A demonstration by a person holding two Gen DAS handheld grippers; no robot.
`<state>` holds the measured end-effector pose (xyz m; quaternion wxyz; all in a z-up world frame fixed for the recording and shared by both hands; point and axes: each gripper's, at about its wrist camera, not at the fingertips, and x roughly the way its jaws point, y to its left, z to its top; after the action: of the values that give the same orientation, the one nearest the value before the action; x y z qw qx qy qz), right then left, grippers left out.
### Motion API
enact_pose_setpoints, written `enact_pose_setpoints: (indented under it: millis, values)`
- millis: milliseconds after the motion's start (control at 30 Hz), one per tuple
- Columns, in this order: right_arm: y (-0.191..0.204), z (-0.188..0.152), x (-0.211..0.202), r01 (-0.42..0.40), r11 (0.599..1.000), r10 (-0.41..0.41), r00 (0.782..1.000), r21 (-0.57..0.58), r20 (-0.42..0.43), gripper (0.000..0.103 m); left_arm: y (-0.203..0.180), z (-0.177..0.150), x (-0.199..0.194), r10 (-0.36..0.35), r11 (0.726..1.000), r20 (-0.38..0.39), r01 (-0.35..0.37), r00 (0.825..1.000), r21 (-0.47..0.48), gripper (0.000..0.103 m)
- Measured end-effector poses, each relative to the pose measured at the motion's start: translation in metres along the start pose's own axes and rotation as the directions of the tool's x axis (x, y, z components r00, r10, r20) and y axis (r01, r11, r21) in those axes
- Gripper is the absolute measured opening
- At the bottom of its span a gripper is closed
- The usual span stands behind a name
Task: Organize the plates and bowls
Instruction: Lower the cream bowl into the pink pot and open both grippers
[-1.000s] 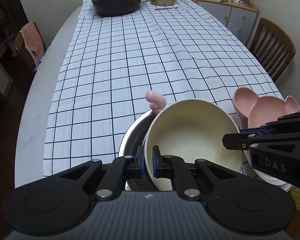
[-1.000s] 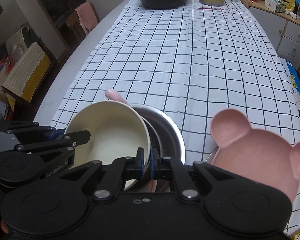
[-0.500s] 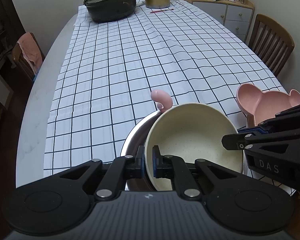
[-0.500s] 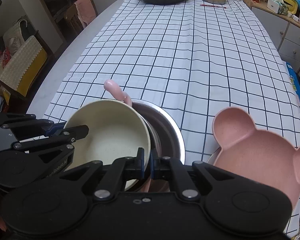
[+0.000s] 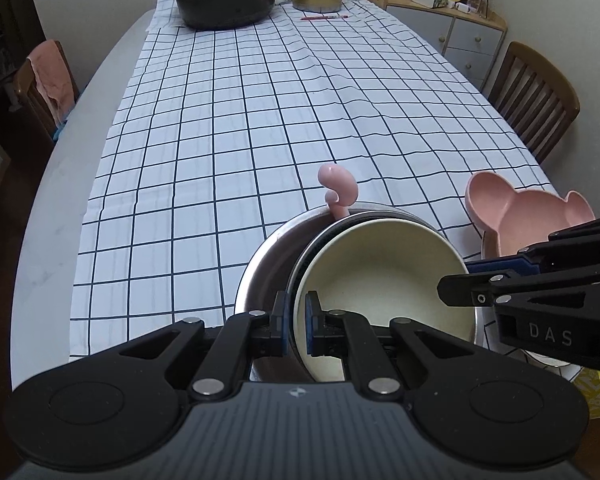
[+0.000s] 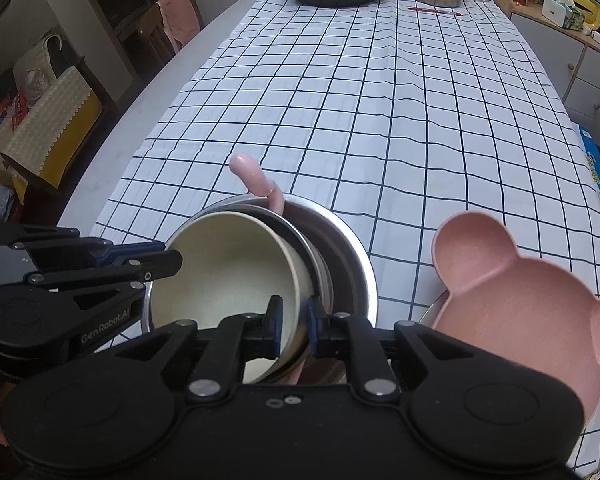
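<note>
Left tongs (image 5: pixel 296 322) clamped on cream bowl (image 5: pixel 384 276) rim, angled down — right tongs (image 6: pixel 293 330) just opening, astride it.

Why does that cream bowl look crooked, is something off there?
Yes. The cream bowl sits tilted inside the steel bowl, not nested flat. A pink utensil handle pokes up from the steel bowl behind it and may be propping it up. Nothing looks spilled or broken.

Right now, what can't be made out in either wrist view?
- Underside of the cream bowl inside the steel bowl: hidden by its own wall in both views.
- Lower end of the pink utensil: behind the cream bowl.
- Dish under the pink bear plate: covered by it and the right gripper.
</note>
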<state>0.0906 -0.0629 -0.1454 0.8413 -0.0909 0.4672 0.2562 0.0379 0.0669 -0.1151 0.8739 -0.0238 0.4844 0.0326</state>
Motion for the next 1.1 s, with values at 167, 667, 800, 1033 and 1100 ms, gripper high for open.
enact_pose_setpoints:
  millis: [167,667,800,1033,1100]
  values:
    - [0.002,-0.001,-0.008,-0.009,1.000,0.009,1.000,-0.003,0.019,0.028,-0.001,-0.003,-0.009,-0.014,1.000,0.022,0.014,1.000,-0.001,0.007]
    - [0.003,-0.002,-0.039,-0.026,1.000,0.027,0.994,-0.017,0.106,0.042,-0.013,-0.007,-0.039,-0.049,0.999,0.079,0.050,0.996,-0.013,0.009]
    - [0.004,-0.004,-0.050,-0.029,0.999,0.033,0.990,-0.034,0.138,0.048,-0.016,-0.009,-0.051,-0.048,0.998,0.114,0.051,0.992,-0.023,0.009]
    - [0.003,-0.011,-0.070,-0.032,0.998,0.041,0.982,-0.055,0.185,0.058,-0.023,-0.013,-0.072,-0.058,0.997,0.157,0.065,0.986,-0.036,0.009]
    - [0.004,-0.014,-0.077,-0.032,0.997,0.045,0.978,-0.064,0.205,0.064,-0.025,-0.016,-0.078,-0.059,0.997,0.178,0.067,0.982,-0.037,0.009]
